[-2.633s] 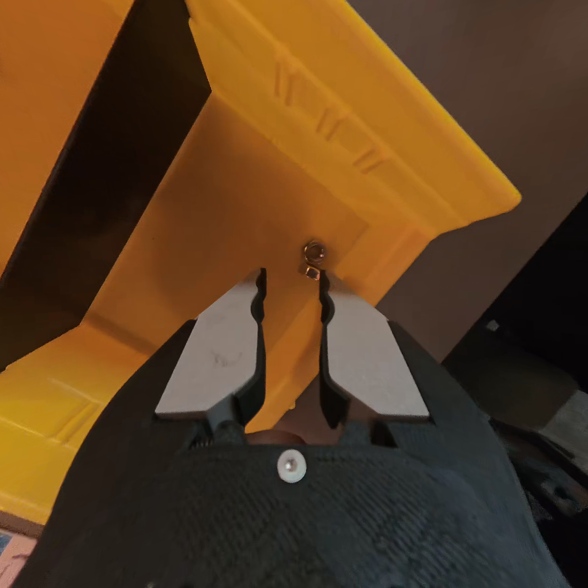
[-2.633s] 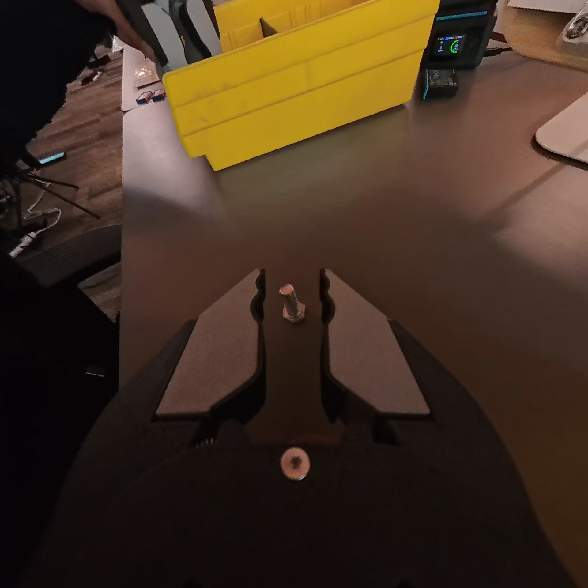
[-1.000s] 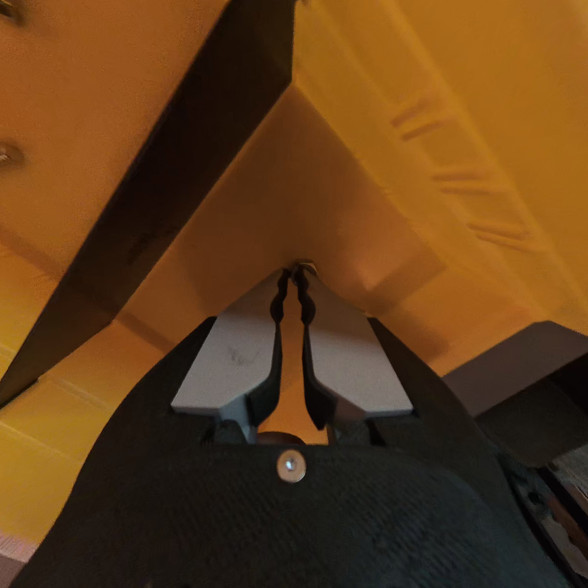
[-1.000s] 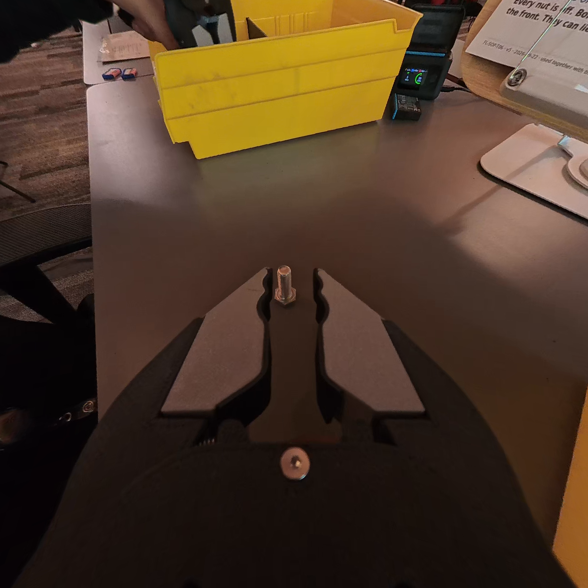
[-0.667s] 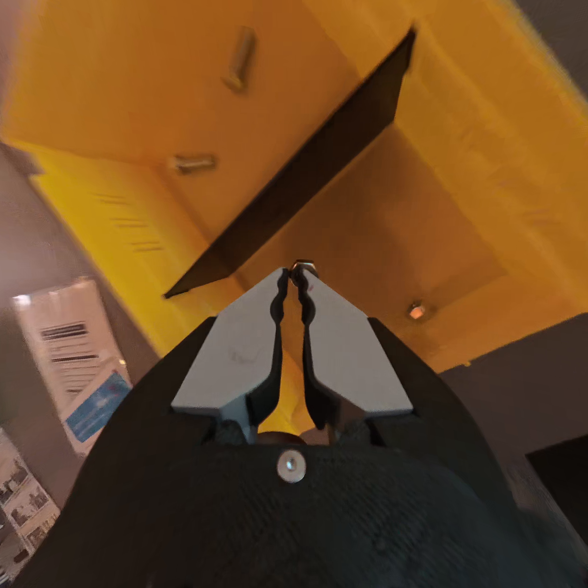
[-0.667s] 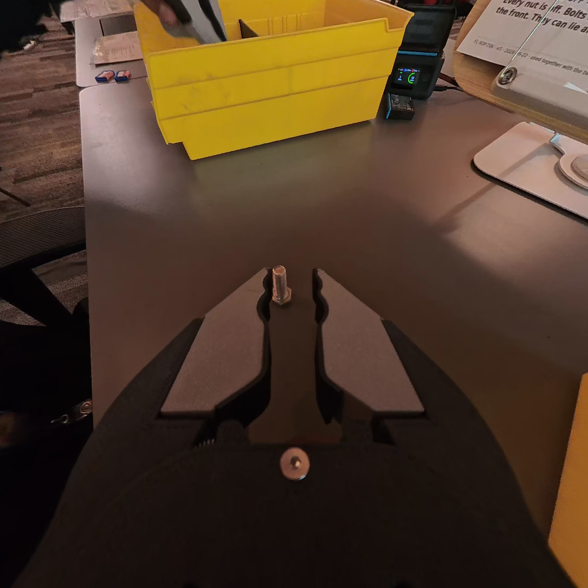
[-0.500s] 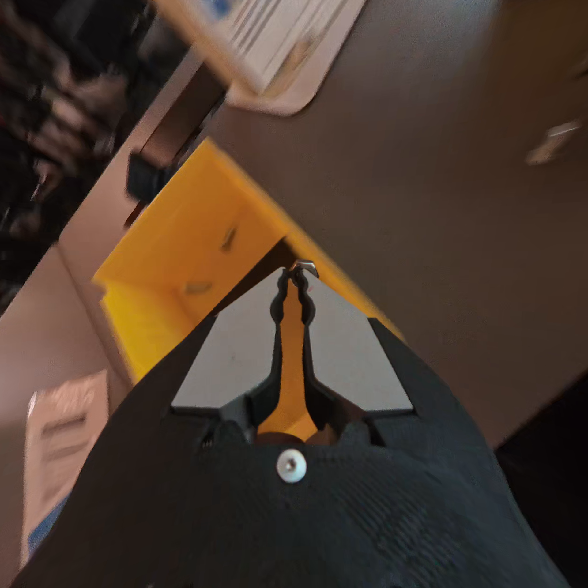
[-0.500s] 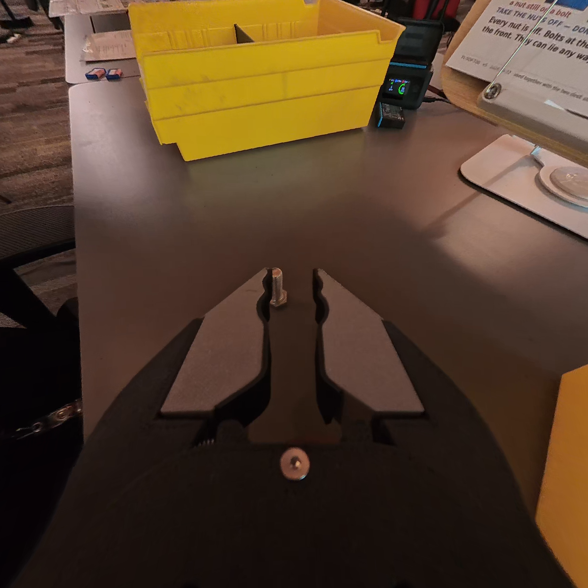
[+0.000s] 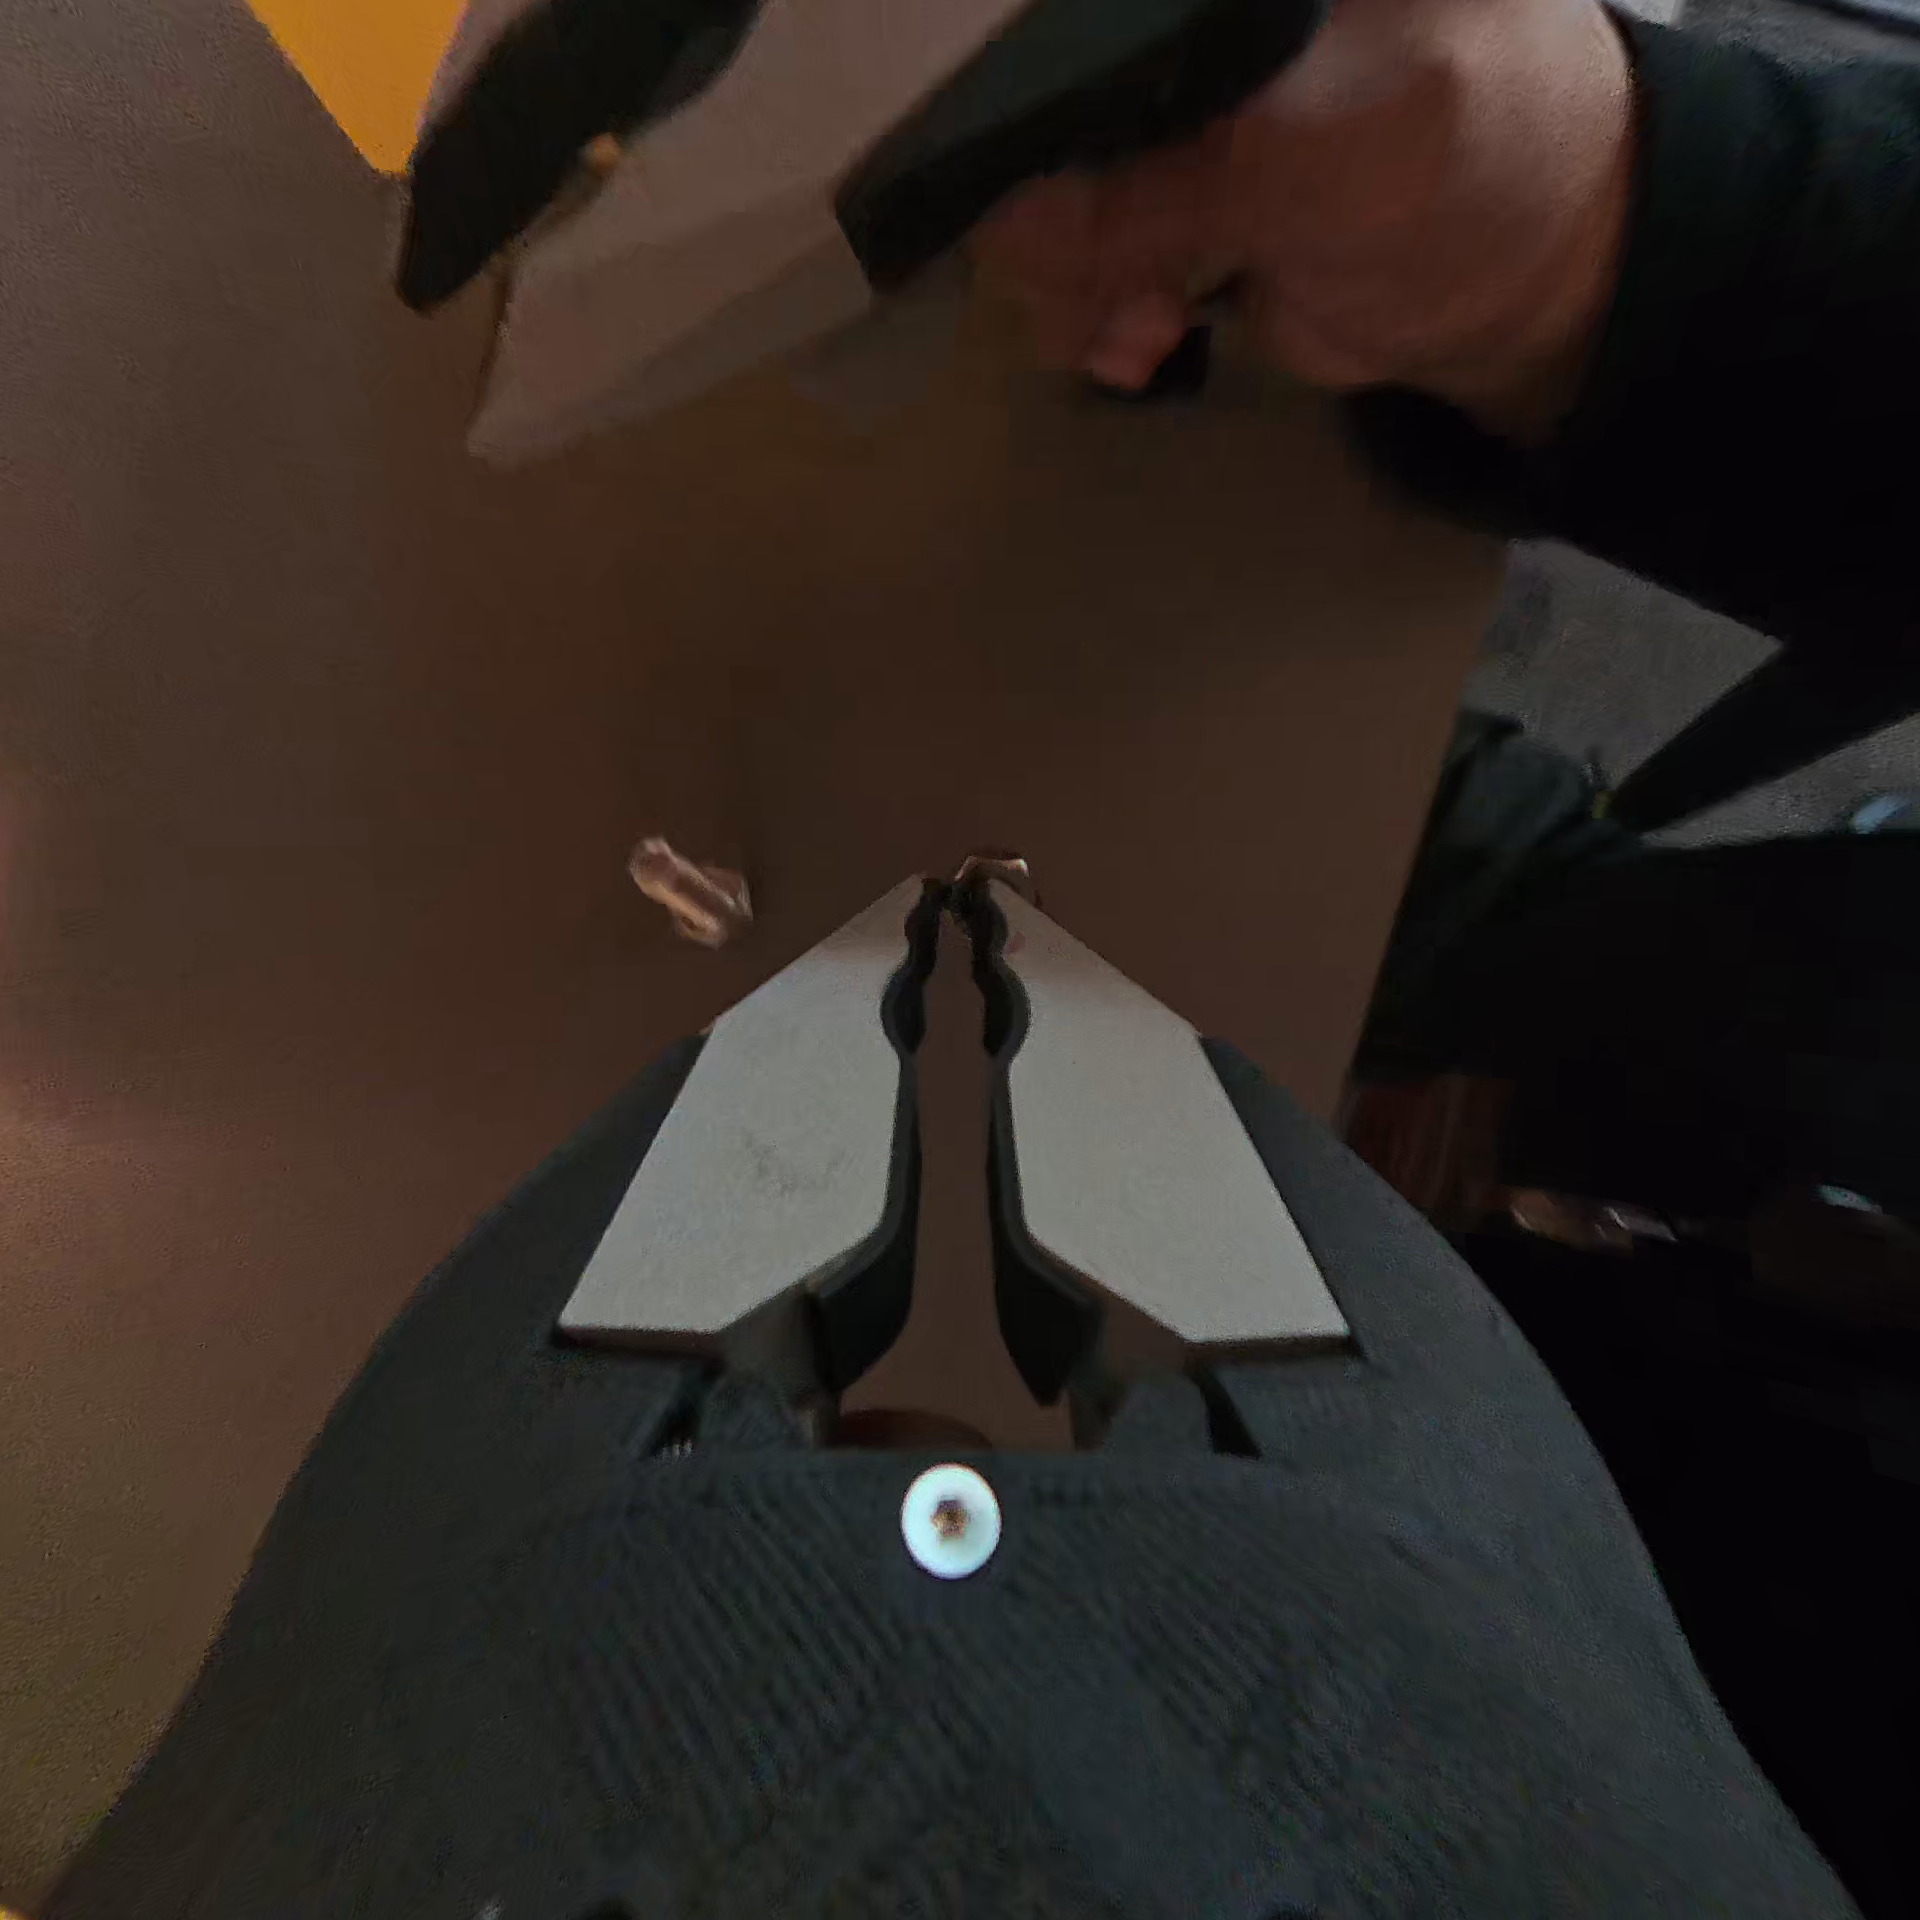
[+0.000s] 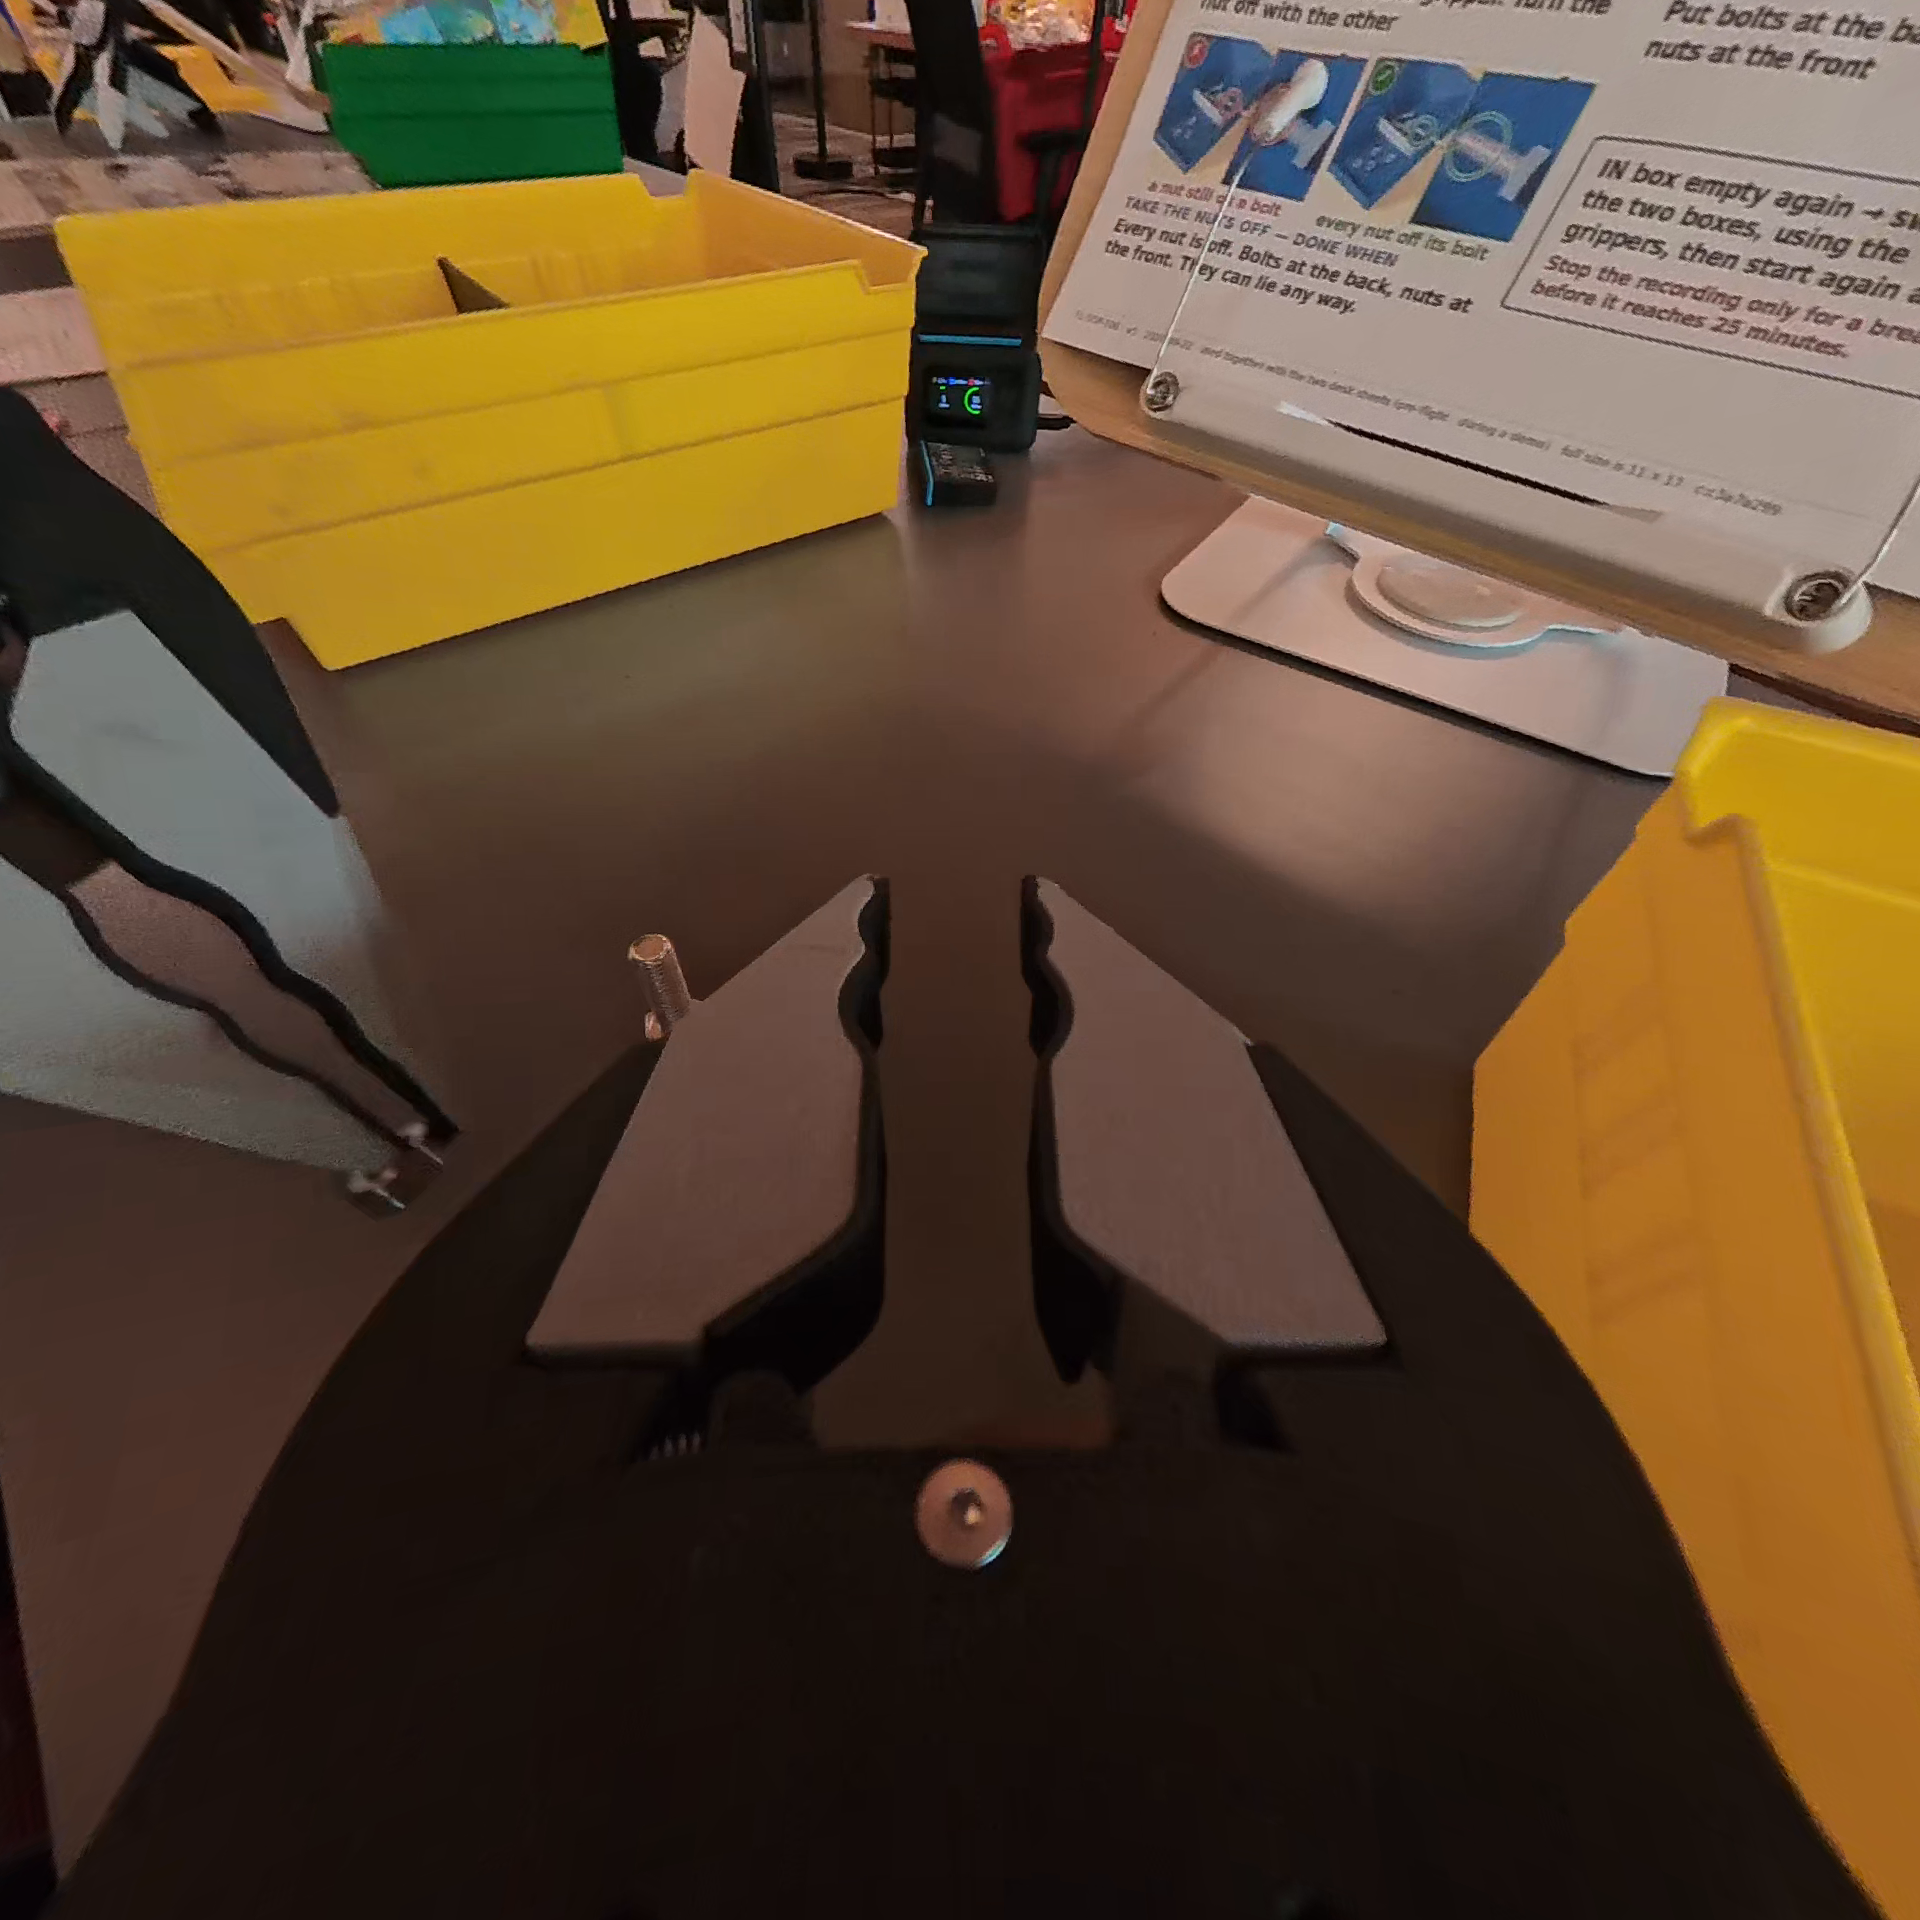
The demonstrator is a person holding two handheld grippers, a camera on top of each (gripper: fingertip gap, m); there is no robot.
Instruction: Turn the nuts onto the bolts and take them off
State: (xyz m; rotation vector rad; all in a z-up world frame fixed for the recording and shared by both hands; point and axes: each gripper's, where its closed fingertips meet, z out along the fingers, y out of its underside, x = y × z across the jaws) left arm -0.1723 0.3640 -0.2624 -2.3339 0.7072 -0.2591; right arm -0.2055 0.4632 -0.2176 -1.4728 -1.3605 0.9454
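A silver bolt (image 10: 660, 982) stands head-down on the dark table (image 10: 935, 727), just left of my right gripper's left finger. It also shows, blurred, in the left wrist view (image 9: 691, 894). My right gripper (image 10: 954, 904) is open and empty above the table. My left gripper (image 9: 951, 894) is shut on a small silver nut (image 9: 995, 864) pinched at its tips, right of the bolt. In the right wrist view the left gripper (image 10: 208, 935) comes in from the left, with the nut (image 10: 390, 1169) at its tip. A hand (image 9: 1351, 229) holds the right gripper.
A yellow divided bin (image 10: 499, 416) stands at the back left and a second yellow bin (image 10: 1714, 1143) close on the right. A paper sheet on a white stand (image 10: 1455, 582) is at the back right, with a small black device (image 10: 971, 384) beside it. A green bin (image 10: 468, 114) sits behind.
My left gripper came out of the yellow bin with the nut and swung over the table beside the bolt. My right gripper shifted right, so the bolt is left of its fingers.
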